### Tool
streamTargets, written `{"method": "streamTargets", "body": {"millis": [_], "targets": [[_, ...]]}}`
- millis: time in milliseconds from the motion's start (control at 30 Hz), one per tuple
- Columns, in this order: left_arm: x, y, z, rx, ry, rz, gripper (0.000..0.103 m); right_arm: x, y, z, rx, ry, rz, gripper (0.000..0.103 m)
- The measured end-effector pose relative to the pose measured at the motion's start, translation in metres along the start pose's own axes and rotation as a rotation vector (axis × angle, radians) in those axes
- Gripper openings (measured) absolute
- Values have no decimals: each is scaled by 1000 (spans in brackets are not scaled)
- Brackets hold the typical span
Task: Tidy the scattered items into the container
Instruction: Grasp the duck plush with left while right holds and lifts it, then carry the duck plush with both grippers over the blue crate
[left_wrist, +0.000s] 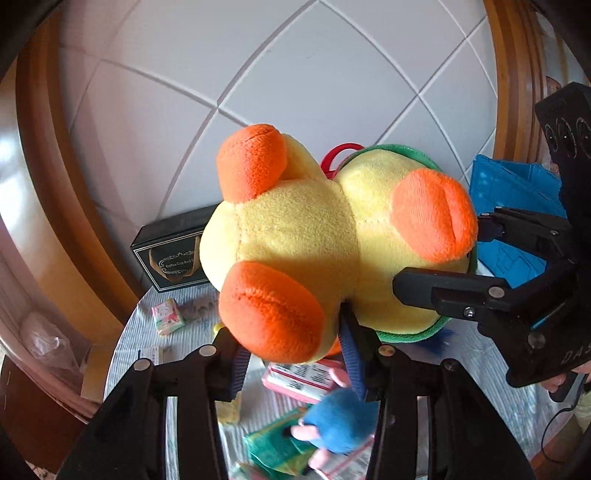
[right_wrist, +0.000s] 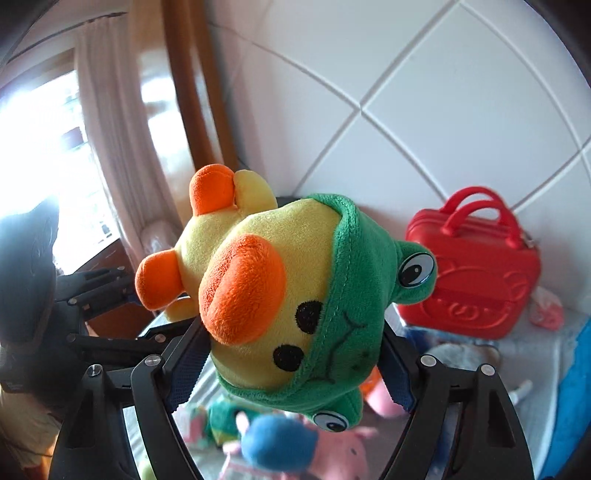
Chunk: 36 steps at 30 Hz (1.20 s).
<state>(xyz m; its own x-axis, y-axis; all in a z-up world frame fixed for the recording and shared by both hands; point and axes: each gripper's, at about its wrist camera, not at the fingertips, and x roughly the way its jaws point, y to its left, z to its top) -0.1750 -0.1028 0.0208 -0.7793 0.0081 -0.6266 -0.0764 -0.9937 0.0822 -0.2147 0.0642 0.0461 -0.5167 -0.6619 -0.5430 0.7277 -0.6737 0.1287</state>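
Two claws, left claw (left_wrist: 295, 354) and right claw (right_wrist: 295, 362), both clamp the plush duck (left_wrist: 332, 236) aloft.

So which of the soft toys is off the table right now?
The yellow duck plush in the green frog hood, held between both grippers' fingers. The blue plush lies below among the clutter.

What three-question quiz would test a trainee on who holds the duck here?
1. True or false: both tongs grip the plush duck at once.
2. Which part do the right tongs clamp: A the green frog-hood head, B an orange foot?
3. Fill in: the left tongs grip the duck near its lower orange ____.

Key: 1 true, the right tongs hold its head end while the left hold its body end. 2 A. 3 foot.
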Motion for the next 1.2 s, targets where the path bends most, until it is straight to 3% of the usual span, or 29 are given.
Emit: {"method": "streamTargets", "body": {"millis": [267,467,700,833,1000,1200], "targets": [[-51,-85,7,46,-48,-55,43,-108,-10,-40,-21,-53,-46,82],[-88,-155,23,157,-132,-167,43,-195,-17,-58,39,-132,-181,82],[-115,-264,36,253,-149,-282,43,-288,-48,-91,101,-153,-317,82],[-117,-352,56,294,-163,-335,43,-345,-89,-111,126,-152,-388,82],[-112,-485,81,303,-140,-390,43,-418,-172,-136,137,-110,-453,82],[-52,-614,97,285,95,-397,43,-454,-293,-171,174,85,-428,82]]}}
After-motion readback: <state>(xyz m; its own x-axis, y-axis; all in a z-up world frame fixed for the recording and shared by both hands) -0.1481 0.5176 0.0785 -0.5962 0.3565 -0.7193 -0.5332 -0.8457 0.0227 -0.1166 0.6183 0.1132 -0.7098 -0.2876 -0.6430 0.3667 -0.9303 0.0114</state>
